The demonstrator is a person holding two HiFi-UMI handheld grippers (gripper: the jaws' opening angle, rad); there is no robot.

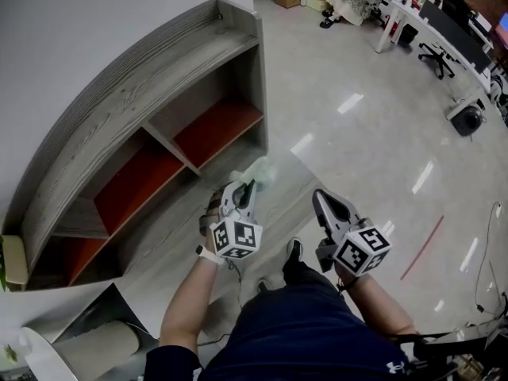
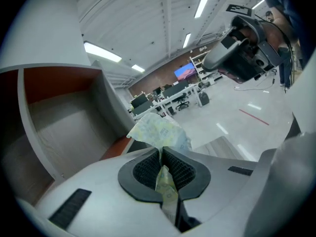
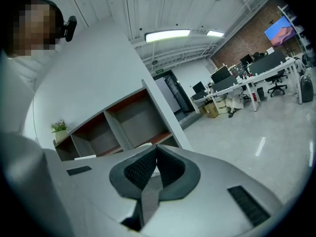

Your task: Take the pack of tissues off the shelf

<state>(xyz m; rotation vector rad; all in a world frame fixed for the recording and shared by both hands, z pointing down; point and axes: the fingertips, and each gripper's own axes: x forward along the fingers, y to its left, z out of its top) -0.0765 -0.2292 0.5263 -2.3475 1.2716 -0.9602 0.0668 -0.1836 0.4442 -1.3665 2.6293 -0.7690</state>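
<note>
The pack of tissues (image 1: 255,173) is a soft pale green and yellow packet. My left gripper (image 1: 248,185) is shut on it, out in front of the curved grey shelf (image 1: 119,105). In the left gripper view the wrapper (image 2: 159,130) sticks out past the pinched jaws, with a strip of it caught between the pads. My right gripper (image 1: 319,198) hangs beside it to the right, jaws together with nothing in them. In the right gripper view its jaws (image 3: 156,148) point toward the shelf (image 3: 118,122).
The shelf has red-backed compartments (image 1: 218,129) that look bare. A small potted plant (image 3: 59,128) stands on its top. Glossy floor (image 1: 373,133) spreads to the right. Desks and office chairs (image 1: 432,30) line the far side. A pale cylinder (image 1: 95,348) lies near my feet.
</note>
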